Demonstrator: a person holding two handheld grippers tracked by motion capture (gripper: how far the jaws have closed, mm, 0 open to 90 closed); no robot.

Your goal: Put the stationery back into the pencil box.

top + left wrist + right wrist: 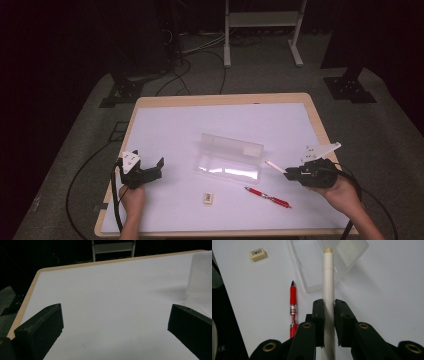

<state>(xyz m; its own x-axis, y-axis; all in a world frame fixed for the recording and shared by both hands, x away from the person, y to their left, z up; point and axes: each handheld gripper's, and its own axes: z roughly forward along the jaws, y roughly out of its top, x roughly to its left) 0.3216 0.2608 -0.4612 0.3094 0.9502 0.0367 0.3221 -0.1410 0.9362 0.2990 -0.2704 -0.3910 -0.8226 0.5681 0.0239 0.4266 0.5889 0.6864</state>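
My right gripper (329, 305) is shut on a white pen (328, 275), which sticks out forward between the jaws toward the clear plastic case. In the high view the right gripper (289, 173) hovers above the table's right side with the white pen (274, 166) pointing left. The open clear plastic case (229, 158) lies in the middle of the table. A red pen (267, 197) lies on the white sheet in front of the case; it also lies left of the jaws, red pen (292, 307). My left gripper (152, 167) stands open over the left side, its jaws wide apart with nothing between them.
A small eraser (208, 198) lies near the front edge, eraser (258, 254). The white sheet covers the wooden table (220, 99). Cables trail off both grippers. Stand feet and cables sit on the floor behind the table.
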